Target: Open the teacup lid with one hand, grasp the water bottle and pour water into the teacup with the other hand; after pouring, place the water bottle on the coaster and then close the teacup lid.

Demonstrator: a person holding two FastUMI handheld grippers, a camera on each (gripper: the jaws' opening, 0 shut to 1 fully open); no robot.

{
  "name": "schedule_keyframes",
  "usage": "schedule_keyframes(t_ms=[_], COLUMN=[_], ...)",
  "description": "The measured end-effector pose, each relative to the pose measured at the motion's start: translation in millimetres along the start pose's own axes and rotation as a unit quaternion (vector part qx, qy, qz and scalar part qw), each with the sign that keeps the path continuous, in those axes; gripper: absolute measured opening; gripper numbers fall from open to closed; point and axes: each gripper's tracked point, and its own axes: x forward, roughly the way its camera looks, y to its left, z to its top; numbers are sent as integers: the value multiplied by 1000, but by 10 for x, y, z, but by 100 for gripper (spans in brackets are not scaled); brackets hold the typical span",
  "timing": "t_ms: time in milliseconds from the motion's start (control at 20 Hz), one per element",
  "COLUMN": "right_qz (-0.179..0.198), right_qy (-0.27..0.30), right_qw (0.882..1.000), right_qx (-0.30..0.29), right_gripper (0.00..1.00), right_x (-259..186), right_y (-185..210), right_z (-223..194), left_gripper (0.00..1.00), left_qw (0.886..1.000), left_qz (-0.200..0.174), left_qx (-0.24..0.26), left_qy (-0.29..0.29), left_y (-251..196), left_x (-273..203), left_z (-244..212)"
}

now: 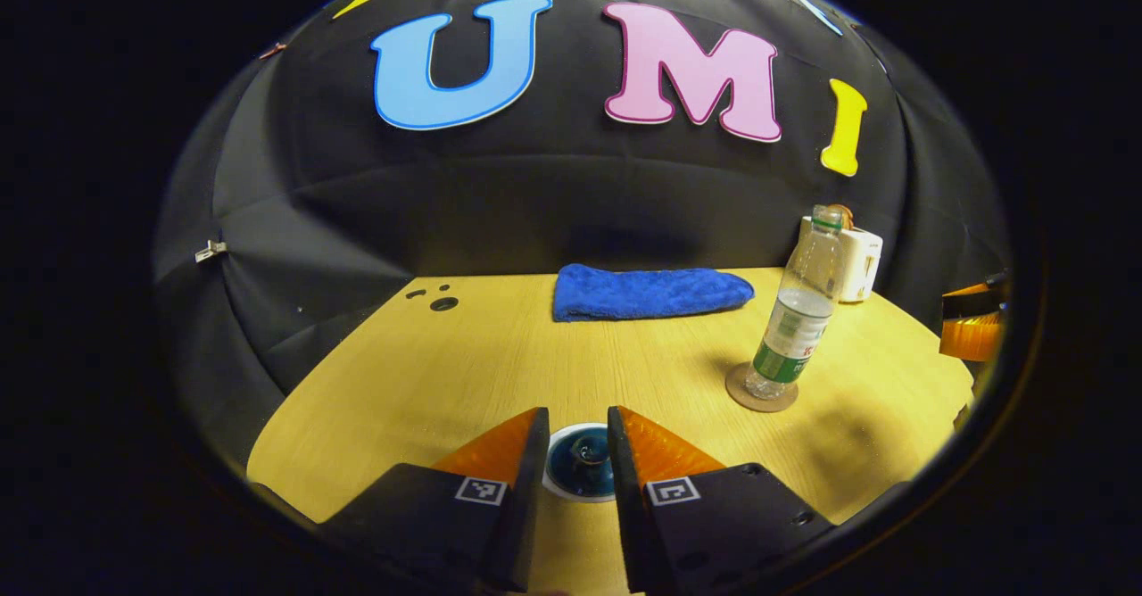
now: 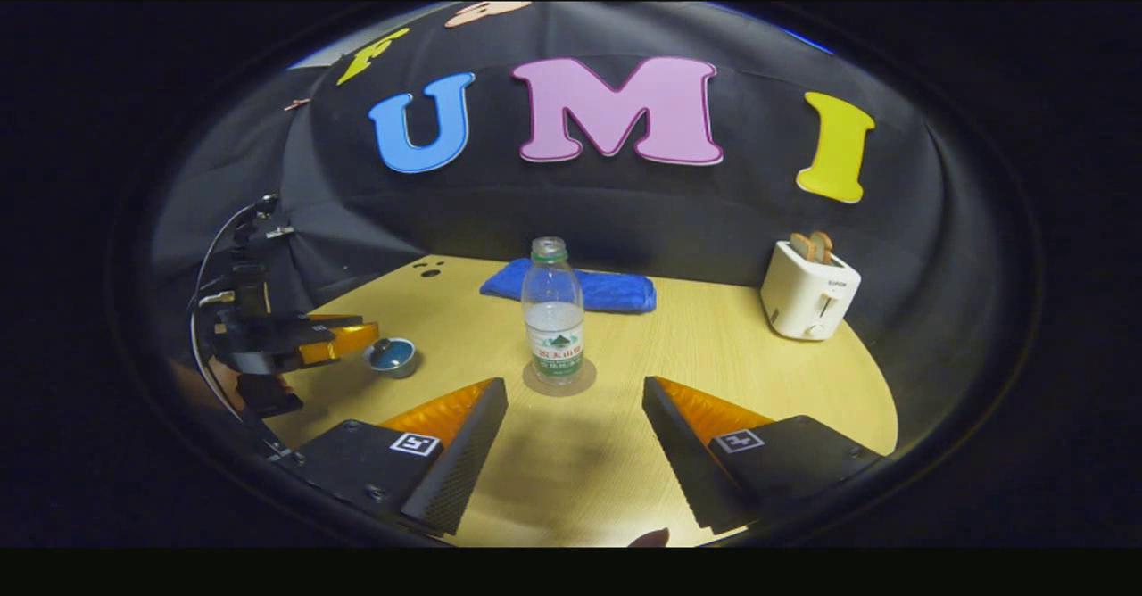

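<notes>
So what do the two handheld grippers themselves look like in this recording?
Both match. The left gripper has two wedge-shaped jaws with translucent orange ribbed outer faces and black inner faces, on black blocks that each carry a small white square marker. The right gripper has the same orange-and-black jaws, with textured inner pads and a marker per block. Seen from the right gripper view, the left one has a black body with thin cables looping above.
</notes>
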Motion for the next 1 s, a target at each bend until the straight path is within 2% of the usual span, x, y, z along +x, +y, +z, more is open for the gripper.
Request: schedule_keyframes(t_ms=[50,100,150,200,250,350,500,550,650,700,800,1000], right_qz=[0,1,1,0,-1,-2,-6,-5,-4,-2,6,-2], right_qy=[-7,-14,-24,-32,-42,-60,-87,-95,-112,-119,-129,-129], right_qw=[1000,1000,1000,999,999,998,996,995,993,992,991,991], right_qx=[-3,-6,-11,-15,-19,-26,-32,-35,-42,-43,-37,-26], right_gripper=[95,95,95,95,95,95,94,95,95,95,95,95], right_x=[-44,-98,-141,-199,-245,-340,-477,-511,-585,-614,-656,-662], right_y=[25,56,82,107,137,191,249,269,292,304,322,233], right_z=[92,185,290,389,493,688,937,1008,1125,1182,1254,1308], left_gripper=[42,42,47,42,46,39,46,42,46,42,42,42], left_qw=[1000,1000,1000,999,999,998,995,995,993,993,992,993], left_qz=[-5,-10,-15,-19,-24,-31,-35,-35,-29,-25,-21,-14], left_qx=[-3,-5,-5,-4,-2,-5,-11,-8,5,12,19,6], left_qy=[-6,-13,-20,-30,-41,-63,-90,-97,-112,-117,-126,-117], left_y=[-18,-36,-52,-67,-85,-92,-71,-64,-21,1,18,-20], left_x=[-86,-171,-269,-370,-470,-662,-922,-987,-1112,-1176,-1278,-1415], left_z=[92,200,323,456,598,884,1234,1323,1465,1529,1590,1533])
